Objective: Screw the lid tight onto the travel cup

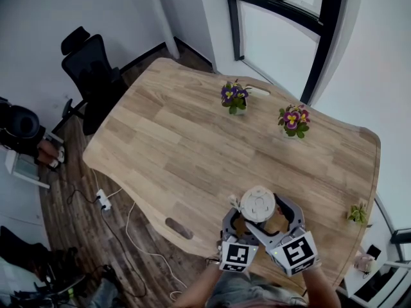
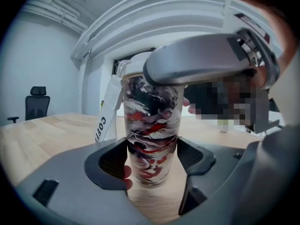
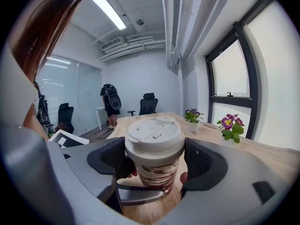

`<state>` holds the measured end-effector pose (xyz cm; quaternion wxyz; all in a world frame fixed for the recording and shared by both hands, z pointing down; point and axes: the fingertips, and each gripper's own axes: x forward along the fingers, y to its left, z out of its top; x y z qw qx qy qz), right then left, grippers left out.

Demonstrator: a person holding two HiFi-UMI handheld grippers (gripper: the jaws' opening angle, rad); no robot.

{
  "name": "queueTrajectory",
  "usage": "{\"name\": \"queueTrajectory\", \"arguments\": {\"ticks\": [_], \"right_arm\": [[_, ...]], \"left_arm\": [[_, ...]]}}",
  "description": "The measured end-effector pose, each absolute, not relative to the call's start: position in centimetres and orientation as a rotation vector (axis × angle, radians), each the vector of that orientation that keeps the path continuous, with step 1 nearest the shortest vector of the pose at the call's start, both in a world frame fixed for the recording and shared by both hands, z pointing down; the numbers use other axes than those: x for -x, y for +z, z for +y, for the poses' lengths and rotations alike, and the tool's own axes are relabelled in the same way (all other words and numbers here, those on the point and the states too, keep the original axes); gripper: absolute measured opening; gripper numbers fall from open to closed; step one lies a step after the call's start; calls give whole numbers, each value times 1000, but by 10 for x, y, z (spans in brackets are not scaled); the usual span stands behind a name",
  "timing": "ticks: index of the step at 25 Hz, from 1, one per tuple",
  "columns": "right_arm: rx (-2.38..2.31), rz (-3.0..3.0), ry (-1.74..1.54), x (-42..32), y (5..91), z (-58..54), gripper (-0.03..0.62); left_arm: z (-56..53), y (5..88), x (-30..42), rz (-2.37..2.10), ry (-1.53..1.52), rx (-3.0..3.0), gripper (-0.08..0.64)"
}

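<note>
Starting nearest: left hand-held gripper point(image 2: 151, 161) clamped on the lower body of the travel cup point(image 2: 152, 125), a pad against each side. Cup pattern: black, white and red swirl. It stands upright on the wooden desk point(image 1: 180, 146), close to the near edge.

Right hand-held gripper point(image 3: 154, 161) sits higher, at lid level. Jaws spread wide, one on either side of the white lid point(image 3: 154, 132), pads just beside its rim and not visibly pressing. Lid sits on the cup mouth, level, with a flip tab on top. Whether it is fully seated cannot be told.

White paper strip printed "COFF" point(image 2: 107, 109) slants just beside the cup on its left; contact unclear.

Mid-desk, well apart from the cup: two small pots of purple flowers point(image 1: 234, 98) point(image 1: 293, 120), side by side toward the far edge. One little green plant point(image 1: 357, 214) at the desk's right edge.

Beyond the desk: black office chair point(image 1: 93, 76) at the far left corner, white power strip point(image 1: 103, 202) and cable on the wood floor, black-framed window point(image 1: 282, 18) behind the flowers. Right gripper view shows a person point(image 3: 110, 104) standing at the far end of the room.
</note>
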<state>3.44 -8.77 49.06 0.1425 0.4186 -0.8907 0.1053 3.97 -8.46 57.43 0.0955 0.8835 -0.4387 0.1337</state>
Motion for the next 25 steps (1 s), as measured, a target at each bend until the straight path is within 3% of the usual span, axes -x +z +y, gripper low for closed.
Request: {"name": "queueTrajectory", "arguments": {"ticks": [10, 18, 25], "right_arm": [[-1166, -2614, 430, -30, 492, -84, 380], [-1014, -2617, 292, -32, 493, -82, 387], [-1099, -2606, 280, -34, 492, -82, 385]], "left_arm": [[-84, 576, -38, -1198, 415, -2665, 319], [-77, 579, -40, -897, 493, -2785, 319], [-77, 579, -40, -940, 527, -2777, 319]]}}
